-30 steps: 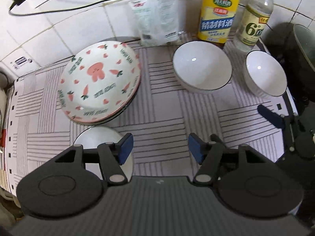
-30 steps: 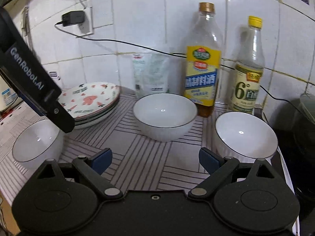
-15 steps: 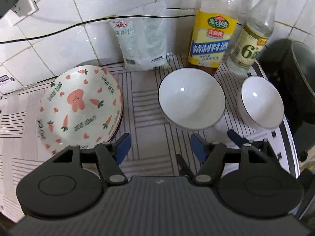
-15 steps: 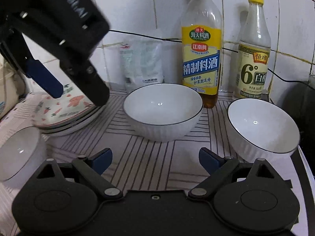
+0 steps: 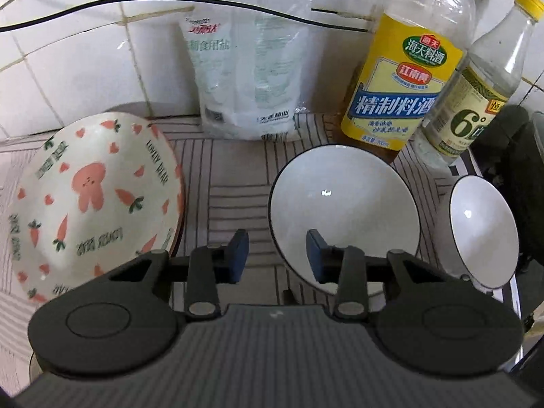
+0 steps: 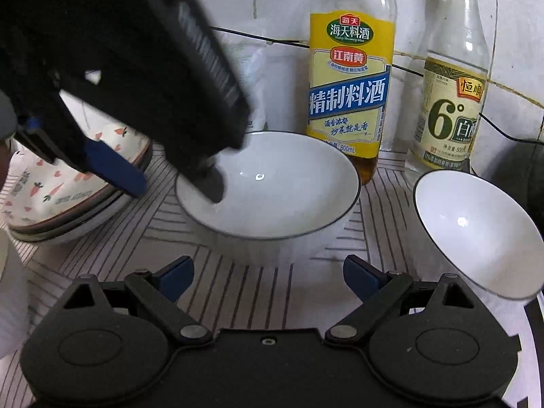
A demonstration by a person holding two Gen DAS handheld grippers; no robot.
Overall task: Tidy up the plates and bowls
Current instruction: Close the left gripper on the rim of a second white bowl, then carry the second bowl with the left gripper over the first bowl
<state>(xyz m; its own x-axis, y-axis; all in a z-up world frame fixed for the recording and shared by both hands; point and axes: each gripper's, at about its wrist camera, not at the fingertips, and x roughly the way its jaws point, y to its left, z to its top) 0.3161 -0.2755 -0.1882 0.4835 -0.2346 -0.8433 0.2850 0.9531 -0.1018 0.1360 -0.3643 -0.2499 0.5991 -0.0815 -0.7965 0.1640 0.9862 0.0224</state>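
Note:
A large white bowl [image 5: 343, 204] [image 6: 282, 183] with a dark rim stands mid-counter. My left gripper [image 5: 277, 251] is open and straddles its left rim, one finger inside the bowl and one outside; it shows in the right wrist view [image 6: 170, 176]. A smaller white bowl [image 5: 482, 231] [image 6: 476, 234] stands to the right. A stack of carrot-and-rabbit plates [image 5: 91, 197] [image 6: 68, 187] sits to the left. My right gripper [image 6: 268, 277] is open and empty, just in front of the large bowl.
A cooking wine bottle [image 5: 404, 78] [image 6: 350, 78], a vinegar bottle [image 5: 476, 102] [image 6: 448, 98] and a salt bag [image 5: 251, 74] stand against the tiled wall. A black appliance [image 5: 516, 176] is at the right edge. Another white bowl's edge [image 6: 10, 292] shows at far left.
My left gripper has moved forward and right, from the near counter to the large bowl's left rim. My right gripper has moved closer to the large bowl.

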